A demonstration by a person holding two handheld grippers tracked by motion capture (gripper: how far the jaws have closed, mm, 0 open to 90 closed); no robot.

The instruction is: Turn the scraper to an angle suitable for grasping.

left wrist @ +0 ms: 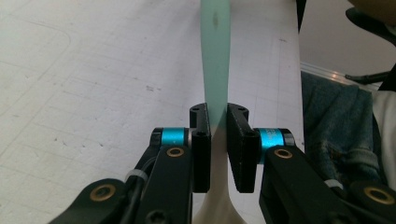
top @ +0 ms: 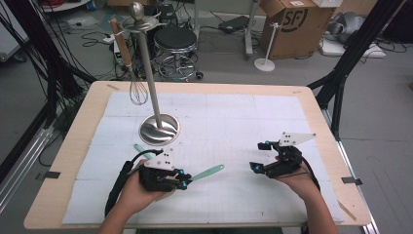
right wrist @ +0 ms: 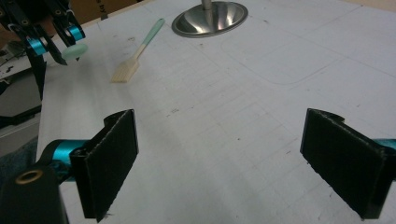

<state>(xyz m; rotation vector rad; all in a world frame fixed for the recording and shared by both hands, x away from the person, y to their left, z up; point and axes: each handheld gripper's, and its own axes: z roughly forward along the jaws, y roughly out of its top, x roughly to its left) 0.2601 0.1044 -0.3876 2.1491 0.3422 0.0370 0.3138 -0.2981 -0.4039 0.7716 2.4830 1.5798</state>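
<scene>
My left gripper point(top: 184, 178) point(left wrist: 217, 109) is shut on a mint-green utensil handle point(top: 209, 171) point(left wrist: 215, 56) that points right across the mat, lifted off it. The utensil's cream end widens below the jaws in the left gripper view. My right gripper point(top: 258, 156) point(right wrist: 224, 140) rests low at the right, jaws wide open with nothing between them. In the right gripper view the left gripper point(right wrist: 65, 44) shows far off with the green handle tip point(right wrist: 74, 50). A pastry brush point(right wrist: 140, 51) with green handle point(top: 141, 148) and cream bristles lies flat near the stand's base.
A steel hanging stand point(top: 159, 129) rises from a round base at the mat's left-centre. A whisk point(top: 139, 91) with a wooden handle hangs from its top. The white mat point(top: 253, 117) covers the wooden table point(top: 73, 146). Beyond the table stand a stool and boxes.
</scene>
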